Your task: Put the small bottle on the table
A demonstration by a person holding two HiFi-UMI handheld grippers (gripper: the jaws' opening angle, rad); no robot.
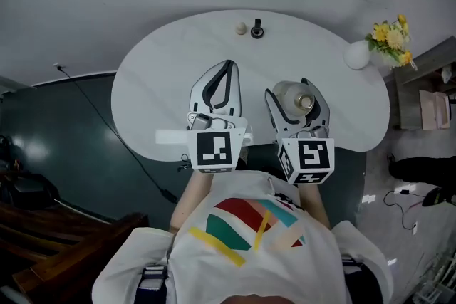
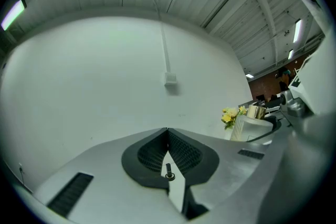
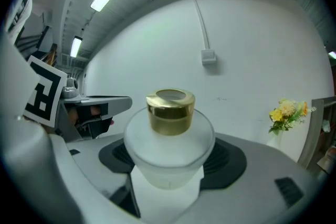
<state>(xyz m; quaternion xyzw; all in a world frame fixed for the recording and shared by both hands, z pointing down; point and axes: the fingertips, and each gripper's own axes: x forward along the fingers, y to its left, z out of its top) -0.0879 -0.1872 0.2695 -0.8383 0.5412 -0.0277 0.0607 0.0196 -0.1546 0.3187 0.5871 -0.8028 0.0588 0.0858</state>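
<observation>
We see the right gripper point(image 3: 170, 168) clamped on the small bottle point(image 3: 169, 139), a frosted pot with a gold cap point(image 3: 170, 111). The dark pads press its body from both sides, and the bottle stands upright between them. From the head view it hangs over the near part of the white table point(image 1: 164, 75), but we cannot tell whether its base touches the top.

The left gripper point(image 2: 167, 131) lies just beside it, to the left. Its jaws are brought together at the tips with nothing between them.

Well ahead of both pairs of jaws, near the table's far edge, sit a small pale ball point(image 1: 241, 28) and a black knob-like piece point(image 1: 257, 30), close to each other. Ahead and to the right of the right jaws stands a white vase point(image 1: 356, 55) with yellow flowers point(image 1: 390, 34). The stretch of table just ahead of the bottle is bare.

Only the head view gives us the table's rounded outline, the dark floor point(image 1: 64, 124) left of the jaws with a cable point(image 1: 107, 121) across it, and the person's striped shirt point(image 1: 246, 231) behind the grippers.

The left gripper view adds a narrow slot below the meeting tips, through which the black piece shows, and a wall box point(image 2: 170, 80) far ahead. The right gripper view alone shows the cap's open top, and the left gripper's marker cube point(image 3: 44, 93) off to the left of its jaws.
</observation>
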